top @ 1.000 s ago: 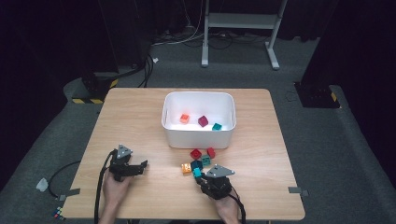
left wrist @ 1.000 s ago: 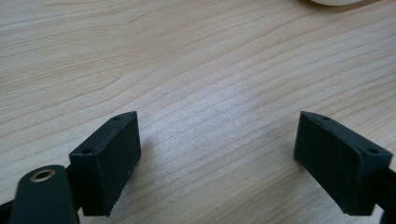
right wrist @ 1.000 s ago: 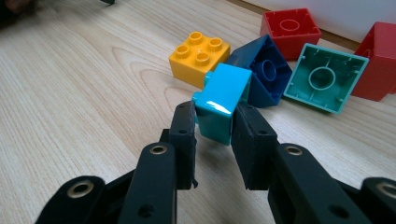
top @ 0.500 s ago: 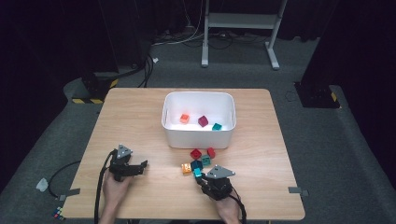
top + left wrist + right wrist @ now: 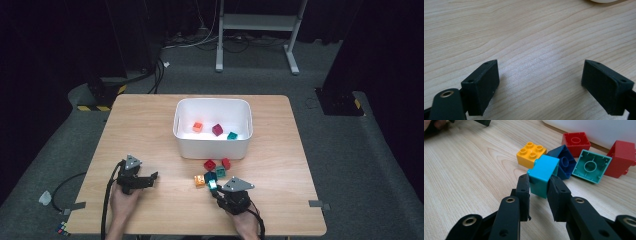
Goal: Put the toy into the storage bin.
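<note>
White bin (image 5: 212, 145) on the bench (image 5: 150, 125) holding orange, maroon and seemingly teal blocks, your right hand-held gripper (image 5: 538, 191) pinching a cyan block (image 5: 543, 175) beside the loose bricks, your left hand-held gripper (image 5: 541, 82) spread wide.

Both hands are seen entering from the near edge of the table (image 5: 150, 120), each holding a two-jaw gripper. The left gripper (image 5: 145, 179) is held low over the near left part of the table, its black jaws spread wide apart with only bare wood between them. The right gripper (image 5: 212, 185) is held near the middle of the near edge, its grey three-cornered plate uppermost and its jaws pointed away from the person. Its pads (image 5: 524, 187) are pressed against two opposite sides of a turquoise block (image 5: 543, 175), which is clamped between them.
</note>
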{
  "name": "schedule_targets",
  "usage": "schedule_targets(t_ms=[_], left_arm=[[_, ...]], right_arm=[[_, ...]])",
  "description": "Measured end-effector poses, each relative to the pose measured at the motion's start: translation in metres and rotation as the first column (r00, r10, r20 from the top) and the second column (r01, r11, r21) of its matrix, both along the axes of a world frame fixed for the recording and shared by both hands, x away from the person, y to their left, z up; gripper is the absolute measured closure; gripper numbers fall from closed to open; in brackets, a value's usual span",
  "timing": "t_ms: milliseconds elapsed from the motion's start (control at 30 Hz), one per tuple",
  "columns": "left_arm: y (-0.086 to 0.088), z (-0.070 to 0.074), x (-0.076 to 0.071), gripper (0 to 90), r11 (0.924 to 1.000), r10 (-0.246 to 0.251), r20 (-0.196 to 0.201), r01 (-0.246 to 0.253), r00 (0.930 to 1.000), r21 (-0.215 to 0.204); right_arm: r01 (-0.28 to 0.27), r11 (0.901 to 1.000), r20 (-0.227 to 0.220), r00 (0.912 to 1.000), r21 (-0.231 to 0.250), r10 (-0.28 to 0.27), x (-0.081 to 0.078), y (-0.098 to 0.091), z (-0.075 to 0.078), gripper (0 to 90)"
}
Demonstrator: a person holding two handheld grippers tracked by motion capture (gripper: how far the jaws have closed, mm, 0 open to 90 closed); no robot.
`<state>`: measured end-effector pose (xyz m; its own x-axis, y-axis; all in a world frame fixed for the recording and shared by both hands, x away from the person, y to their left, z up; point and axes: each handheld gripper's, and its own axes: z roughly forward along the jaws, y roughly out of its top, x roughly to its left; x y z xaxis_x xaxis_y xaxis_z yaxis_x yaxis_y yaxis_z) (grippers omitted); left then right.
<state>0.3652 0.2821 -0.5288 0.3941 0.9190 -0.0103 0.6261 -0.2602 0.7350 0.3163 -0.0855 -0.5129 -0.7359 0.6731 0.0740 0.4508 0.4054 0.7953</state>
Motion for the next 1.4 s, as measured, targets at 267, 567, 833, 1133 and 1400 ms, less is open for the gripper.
schedule_targets(t_ms=[267, 567, 833, 1133, 1400], left_arm=[[0.0, 0.0, 0.0, 14.8, 1.0, 0.0, 0.0, 0.0, 1.0, 0.0], [0.0, 0.0, 0.0, 14.8, 1.0, 0.0, 0.0, 0.0, 1.0, 0.0], [0.0, 0.0, 0.0, 14.8, 1.0, 0.0, 0.0, 0.0, 1.0, 0.0], [0.0, 0.0, 0.0, 14.8, 1.0, 0.0, 0.0, 0.0, 1.0, 0.0], [0.0, 0.0, 0.0, 14.8, 1.0, 0.0, 0.0, 0.0, 1.0, 0.0]], right_arm=[[0.008, 0.9999, 0.015, 0.9998, 0.007, -0.008, -0.001, -0.006, 0.009, 72.0], [0.01, 0.9999, 0.036, 0.9993, 0.013, -0.011, 0.002, -0.013, 0.022, 72.1], [0.014, 0.9998, 0.054, 0.9985, 0.016, -0.014, 0.008, -0.017, 0.035, 72.1], [0.007, 0.9993, 0.065, 0.9978, 0.036, -0.009, 0.016, -0.02, 0.052, 72.1], [-0.003, 0.9991, 0.092, 0.9958, 0.042, -0.001, 0.024, -0.023, 0.073, 72.1]])
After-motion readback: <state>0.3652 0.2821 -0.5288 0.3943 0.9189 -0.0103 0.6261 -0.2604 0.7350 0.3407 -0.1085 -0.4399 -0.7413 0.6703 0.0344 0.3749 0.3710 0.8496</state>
